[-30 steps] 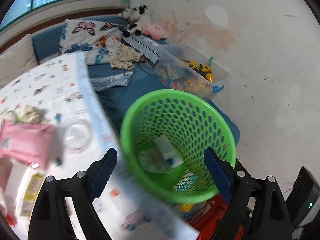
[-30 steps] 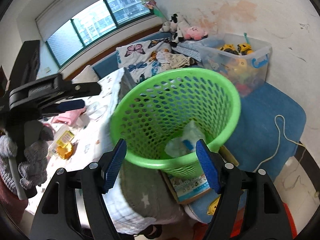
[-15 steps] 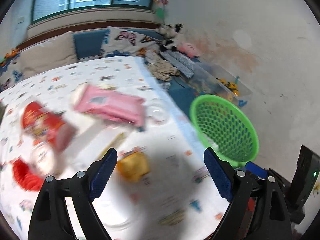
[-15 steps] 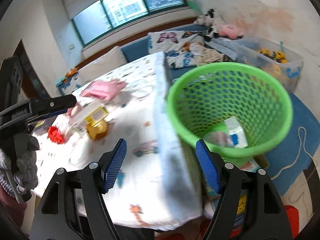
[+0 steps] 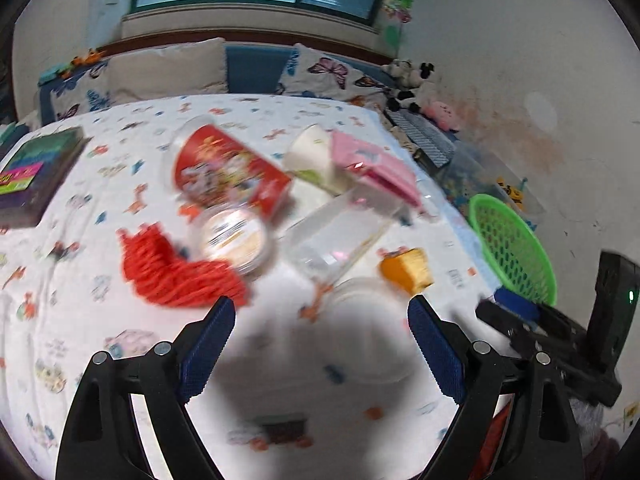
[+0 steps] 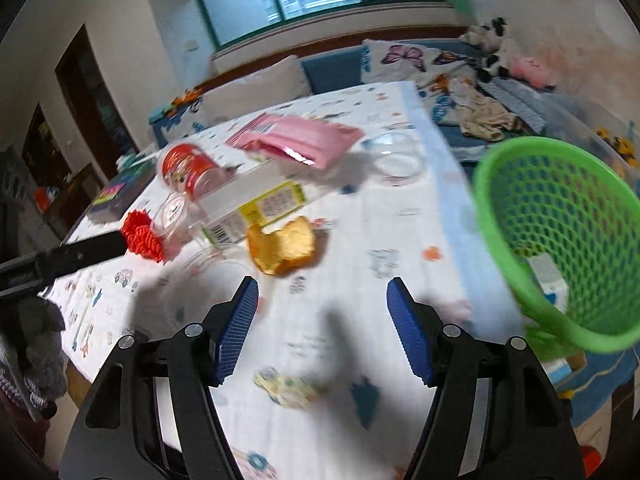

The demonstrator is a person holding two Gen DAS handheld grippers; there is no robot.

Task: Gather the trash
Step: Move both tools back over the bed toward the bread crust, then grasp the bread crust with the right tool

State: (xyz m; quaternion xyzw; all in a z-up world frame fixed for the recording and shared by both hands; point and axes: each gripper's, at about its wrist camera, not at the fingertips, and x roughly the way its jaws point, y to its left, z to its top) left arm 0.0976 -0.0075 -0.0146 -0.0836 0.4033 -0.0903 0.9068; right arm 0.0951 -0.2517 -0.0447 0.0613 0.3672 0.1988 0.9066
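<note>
A green mesh basket stands off the table's right edge, with a white wrapper inside; it also shows in the left wrist view. On the patterned tablecloth lie a yellow crumpled wrapper, a red net, a red can, a round lidded tub, a clear plastic box and a pink pack. My left gripper is open and empty above the table's near part. My right gripper is open and empty, just short of the yellow wrapper.
A dark box lies at the table's far left. A sofa with butterfly cushions and soft toys runs behind. A clear toy bin sits beyond the basket. A clear round lid lies near the table's right edge.
Both grippers swung left from over the green basket to over the table. The basket moved to the right side of both views; the trash on the table came into sight.
</note>
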